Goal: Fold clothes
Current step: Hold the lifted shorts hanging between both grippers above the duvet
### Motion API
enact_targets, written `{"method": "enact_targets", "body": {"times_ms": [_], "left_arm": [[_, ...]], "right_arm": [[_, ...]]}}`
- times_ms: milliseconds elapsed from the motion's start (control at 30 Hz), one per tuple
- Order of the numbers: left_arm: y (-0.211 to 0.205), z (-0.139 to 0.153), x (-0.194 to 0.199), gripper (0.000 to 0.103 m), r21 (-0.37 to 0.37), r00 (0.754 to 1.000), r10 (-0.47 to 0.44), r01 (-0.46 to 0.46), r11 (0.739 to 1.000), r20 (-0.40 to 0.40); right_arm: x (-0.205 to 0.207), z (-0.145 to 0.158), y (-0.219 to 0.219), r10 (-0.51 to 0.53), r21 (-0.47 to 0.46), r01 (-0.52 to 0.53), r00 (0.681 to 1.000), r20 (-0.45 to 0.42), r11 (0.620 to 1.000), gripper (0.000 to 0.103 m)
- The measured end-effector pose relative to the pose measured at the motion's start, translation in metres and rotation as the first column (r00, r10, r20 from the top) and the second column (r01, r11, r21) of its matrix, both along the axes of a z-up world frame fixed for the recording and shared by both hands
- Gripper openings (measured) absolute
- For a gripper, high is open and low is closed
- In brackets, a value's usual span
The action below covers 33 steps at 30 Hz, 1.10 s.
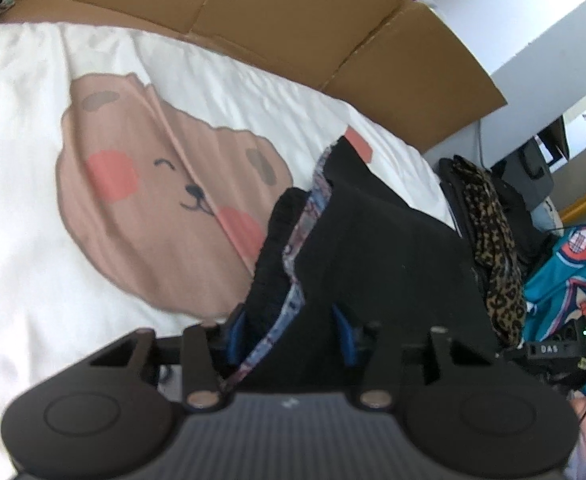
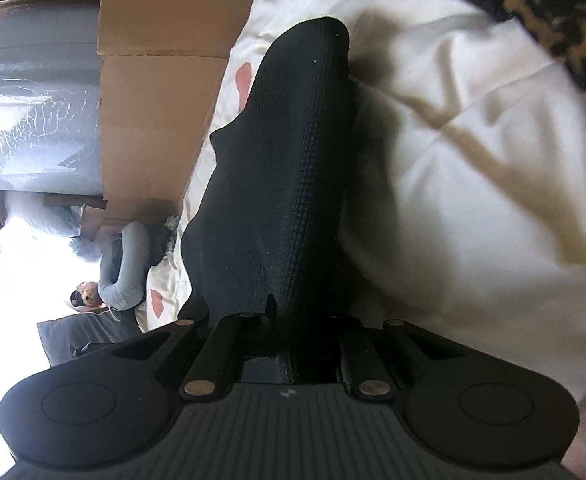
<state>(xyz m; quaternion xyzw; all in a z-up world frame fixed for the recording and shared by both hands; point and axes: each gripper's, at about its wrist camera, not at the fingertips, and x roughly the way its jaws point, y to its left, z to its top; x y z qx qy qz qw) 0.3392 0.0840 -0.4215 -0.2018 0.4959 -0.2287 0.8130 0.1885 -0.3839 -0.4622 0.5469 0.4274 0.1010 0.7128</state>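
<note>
Black garment (image 1: 373, 248) rises off the bear-print bed cover (image 1: 153, 184), one edge pinched between the left gripper (image 1: 293, 328) jaws, another bunched fold pinched between the right gripper (image 2: 301, 332) jaws.

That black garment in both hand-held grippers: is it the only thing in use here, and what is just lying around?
In use:
black garment
left gripper
right gripper

Lying about:
bear blanket
cardboard
leopard cloth

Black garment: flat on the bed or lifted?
Lifted. Both tongs, left and right, pinch the black garment, bunched above the white bedding.
</note>
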Motion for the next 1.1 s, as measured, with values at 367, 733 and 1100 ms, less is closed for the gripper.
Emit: {"method": "enact_targets", "body": {"times_ms": [367, 733, 1100], "left_arm": [[-0.011, -0.002, -0.025, 0.044, -0.042, 0.998, 0.028, -0.03, 0.999, -0.054], [-0.026, 0.003, -0.051, 0.041, -0.052, 0.997, 0.037, -0.041, 0.998, -0.07], [-0.015, 0.018, -0.027, 0.07, 0.006, 0.995, 0.04, -0.04, 0.999, -0.093]], "right_arm": [[-0.008, 0.012, -0.018, 0.013, -0.051, -0.015, 0.999, -0.036, 0.999, 0.006], [-0.016, 0.024, -0.036, -0.01, -0.117, 0.005, 0.999, -0.042, 0.993, 0.006], [-0.011, 0.019, -0.039, -0.008, -0.143, 0.001, 0.999, -0.046, 0.99, 0.038]]}}
